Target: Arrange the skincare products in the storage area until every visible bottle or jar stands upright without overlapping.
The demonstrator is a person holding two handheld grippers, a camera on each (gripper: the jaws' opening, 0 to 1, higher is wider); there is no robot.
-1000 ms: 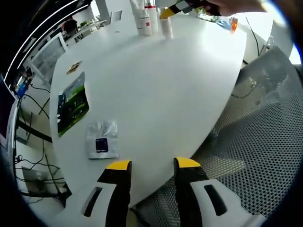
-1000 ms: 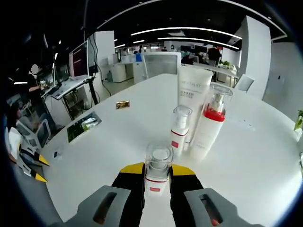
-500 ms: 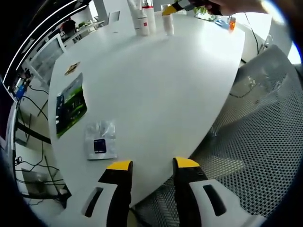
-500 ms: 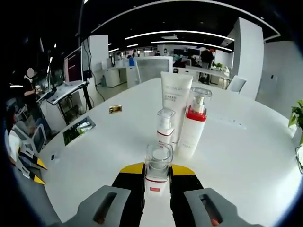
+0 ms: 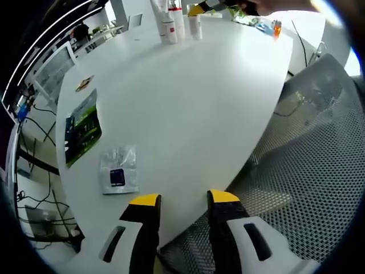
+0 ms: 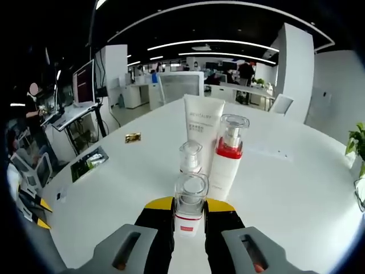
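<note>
White and glossy, the round surface (image 5: 188,97) stretches ahead of your left tool (image 5: 182,201), whose yellow-tipped jaws stand apart with nothing between them, hovering at the near edge beside a grey mesh chair (image 5: 308,188). Lying flat on the left of that view are a green printed leaflet (image 5: 81,130) and a crinkled clear sachet (image 5: 118,170) with a dark label. Far off at the top stands the cluster of products, too small there to tell apart.

In the right gripper view, your right tool (image 6: 189,204) is clamped on a small bottle (image 6: 190,205), white-bodied with a red band and a clear, squarish cap, held upright. Just beyond it stand another small capped bottle (image 6: 190,160), a tall matte white tube (image 6: 200,128) on its flat cap, and to the right a frosted pump bottle (image 6: 228,154) with a red collar. All three look upright and close together.

You seem to be at the placing step. Next, set the held bottle down on bare surface near the group, clear of its neighbours, and loosen the jaws only once its base sits flat; smooth plastic could tip easily.
</note>
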